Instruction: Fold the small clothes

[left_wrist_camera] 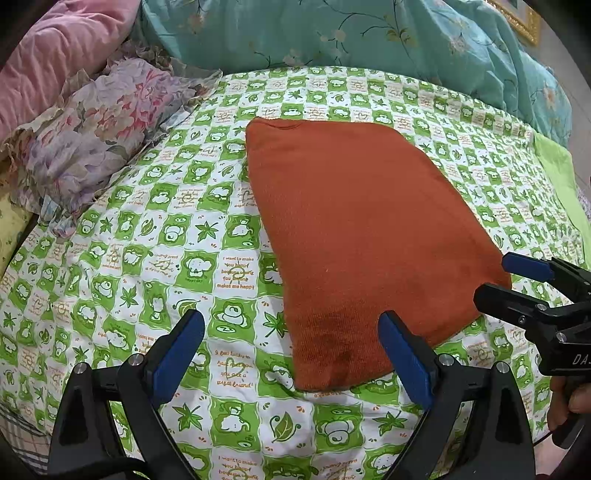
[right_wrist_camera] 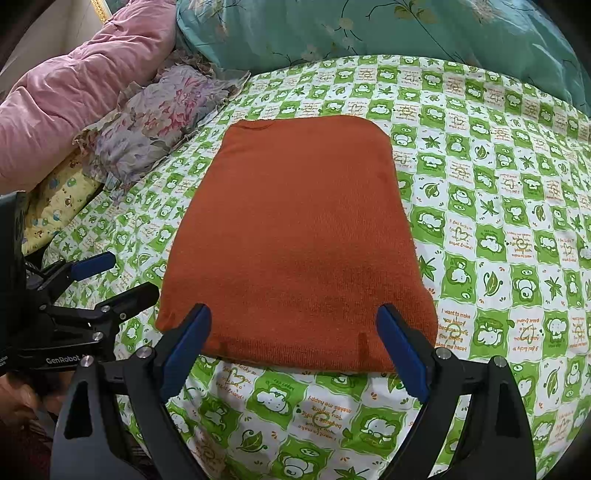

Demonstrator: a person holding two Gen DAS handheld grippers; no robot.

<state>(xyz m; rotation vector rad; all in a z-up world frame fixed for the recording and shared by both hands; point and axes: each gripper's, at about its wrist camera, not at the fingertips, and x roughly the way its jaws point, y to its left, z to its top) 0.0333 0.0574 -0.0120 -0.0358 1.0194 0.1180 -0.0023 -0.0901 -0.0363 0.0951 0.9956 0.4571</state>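
Rust-orange garment lies flat on the green checked bedsheet, already a tidy rectangle with no sleeves sticking out. Right gripper hangs over its near hem, jaws spread wide, nothing between the pads; the hem sits just ahead of and between the fingers. Left gripper is also wide apart and empty, with the garment's near left corner just ahead of its right finger.

Judgement: next fold is likely near hem carried up to the far edge. To do it well, each gripper should take one near corner and pinch all layers. The left one looks too far off the cloth and needs to come in toward the right gripper. Lift low and even, lay edge on edge.

Around: floral pillow and pink quilt far-left of the tongs, teal duvet beyond the garment, all apart from it. Nothing blocks the fold; the soft sheet could get pinched along with the hem.
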